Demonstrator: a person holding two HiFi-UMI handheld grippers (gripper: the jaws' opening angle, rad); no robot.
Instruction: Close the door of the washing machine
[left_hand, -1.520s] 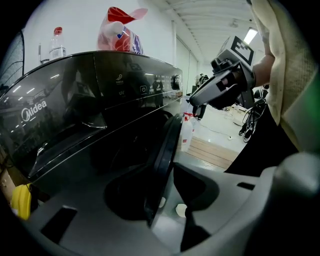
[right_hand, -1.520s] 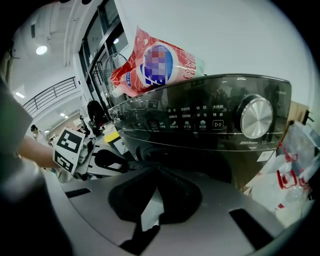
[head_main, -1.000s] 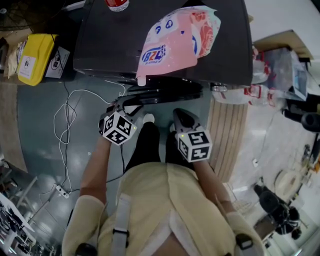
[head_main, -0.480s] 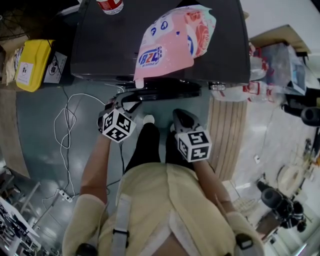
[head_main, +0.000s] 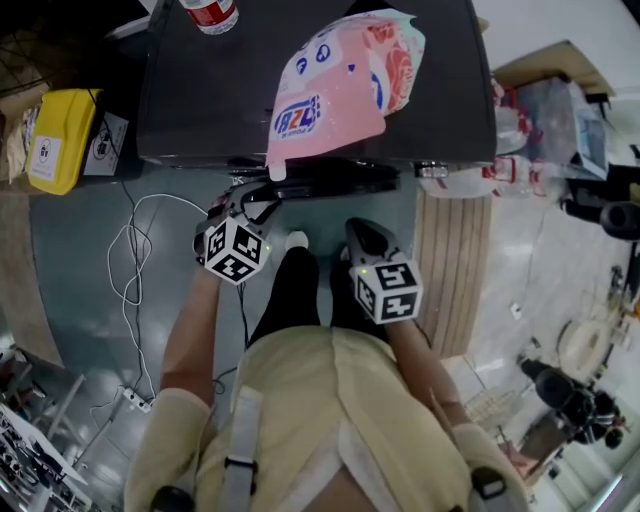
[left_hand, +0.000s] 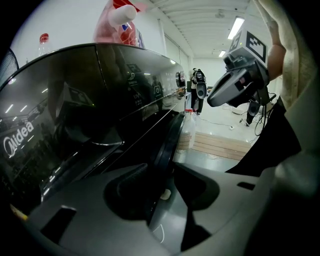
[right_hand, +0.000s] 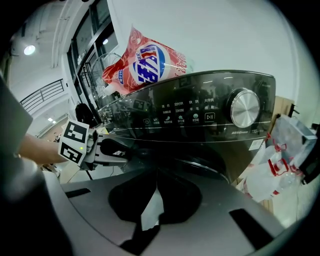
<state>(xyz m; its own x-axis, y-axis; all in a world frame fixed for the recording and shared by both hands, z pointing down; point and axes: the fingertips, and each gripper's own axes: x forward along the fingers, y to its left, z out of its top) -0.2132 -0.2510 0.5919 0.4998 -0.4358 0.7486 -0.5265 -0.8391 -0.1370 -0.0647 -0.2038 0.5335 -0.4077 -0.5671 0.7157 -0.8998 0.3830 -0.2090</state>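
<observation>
Washing machine (head_main: 200, 90) door (left_hand: 169, 135): ajar, at 12 o'clock from you. Your left tongs (left_hand: 159, 175): clamped on the door's rim, its edge between the jaws. Your right tongs (right_hand: 156, 186): pressed together, empty, at 4 o'clock of the door and clear of it.

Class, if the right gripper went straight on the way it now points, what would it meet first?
Probably the washing machine door, the dark front just under the control panel; how near it lies is unclear.
</observation>
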